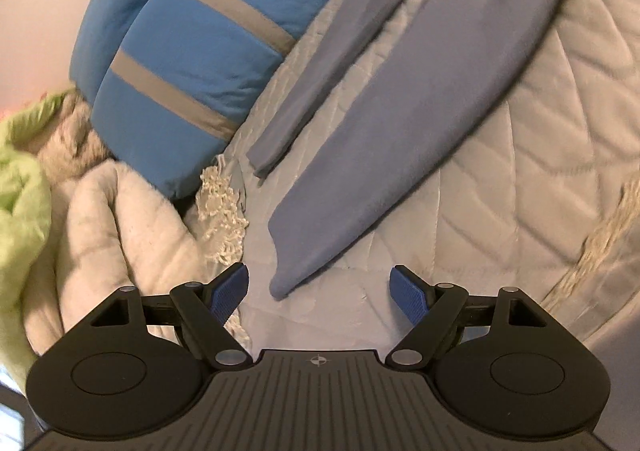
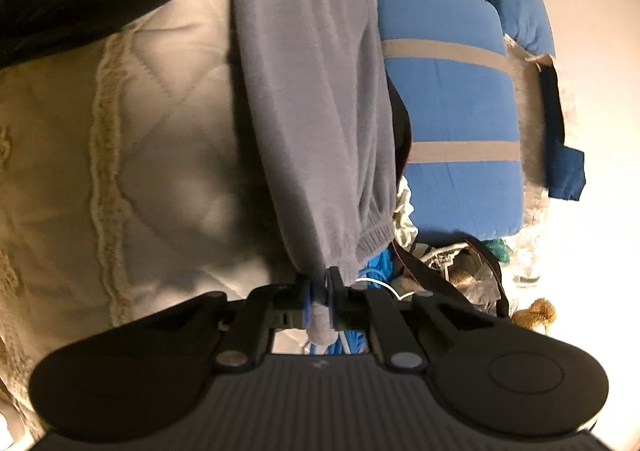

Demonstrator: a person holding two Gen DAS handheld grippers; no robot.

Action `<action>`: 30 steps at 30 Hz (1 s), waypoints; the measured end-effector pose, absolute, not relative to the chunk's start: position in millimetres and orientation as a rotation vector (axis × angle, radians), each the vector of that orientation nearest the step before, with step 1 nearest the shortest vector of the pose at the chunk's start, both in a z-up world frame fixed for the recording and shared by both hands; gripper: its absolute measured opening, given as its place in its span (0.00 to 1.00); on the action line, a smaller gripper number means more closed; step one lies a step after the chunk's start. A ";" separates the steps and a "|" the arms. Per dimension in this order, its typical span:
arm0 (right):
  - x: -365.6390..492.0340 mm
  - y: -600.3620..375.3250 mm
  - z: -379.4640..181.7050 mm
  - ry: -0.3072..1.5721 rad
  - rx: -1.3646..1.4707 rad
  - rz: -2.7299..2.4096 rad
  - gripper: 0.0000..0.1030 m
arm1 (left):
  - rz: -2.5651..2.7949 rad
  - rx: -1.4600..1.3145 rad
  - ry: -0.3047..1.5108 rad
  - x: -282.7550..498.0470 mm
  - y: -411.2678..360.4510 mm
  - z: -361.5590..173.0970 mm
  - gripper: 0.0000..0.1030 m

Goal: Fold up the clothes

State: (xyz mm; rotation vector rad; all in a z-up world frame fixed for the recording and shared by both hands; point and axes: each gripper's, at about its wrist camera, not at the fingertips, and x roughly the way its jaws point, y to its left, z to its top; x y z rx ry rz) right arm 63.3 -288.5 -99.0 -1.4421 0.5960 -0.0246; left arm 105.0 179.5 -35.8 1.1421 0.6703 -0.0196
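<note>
A grey-blue garment lies stretched across the quilted cream bedspread, with a narrow strip of it to the left. Its pointed end reaches close in front of my left gripper, which is open with nothing between its blue pads. In the right wrist view the same garment hangs down with an elastic cuff. My right gripper is shut on a bunched corner of it.
A blue pillow with grey stripes lies at the head of the bed, also the pillow in the right wrist view. A cream fleece blanket and green cloth are at left. Cluttered items sit beside the bed.
</note>
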 end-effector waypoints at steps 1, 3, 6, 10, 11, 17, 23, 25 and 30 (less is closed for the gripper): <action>63.4 -288.8 -94.4 0.588 -1.441 -0.033 0.18 | -0.025 1.175 0.665 106.2 179.1 -39.0 0.75; 64.1 -289.5 -84.8 0.572 -1.438 -0.049 0.17 | -0.032 1.237 0.654 109.4 178.0 -44.8 0.75; 68.2 -291.9 -69.3 0.550 -1.422 -0.074 0.17 | -0.034 1.327 0.634 117.8 175.3 -51.1 0.75; 75.2 -295.8 -54.7 0.528 -1.417 -0.101 0.17 | -0.051 1.505 0.596 125.6 172.7 -66.3 0.75; 77.3 -296.5 -52.0 0.524 -1.414 -0.107 0.17 | -0.056 1.552 0.584 126.4 172.0 -70.4 0.75; 81.2 -299.3 -44.7 0.523 -1.404 -0.119 0.17 | -0.049 1.656 0.689 137.4 171.6 -87.5 0.03; 77.2 -302.6 -44.8 0.529 -1.406 -0.115 0.16 | -0.022 1.656 0.696 129.8 180.5 -76.0 0.02; 75.0 -304.8 -44.1 0.527 -1.403 -0.120 0.15 | -0.015 1.648 0.682 125.2 183.8 -68.2 0.02; 68.7 -309.7 -45.6 0.545 -1.387 -0.105 0.06 | -0.009 1.624 0.668 115.7 188.9 -55.2 0.02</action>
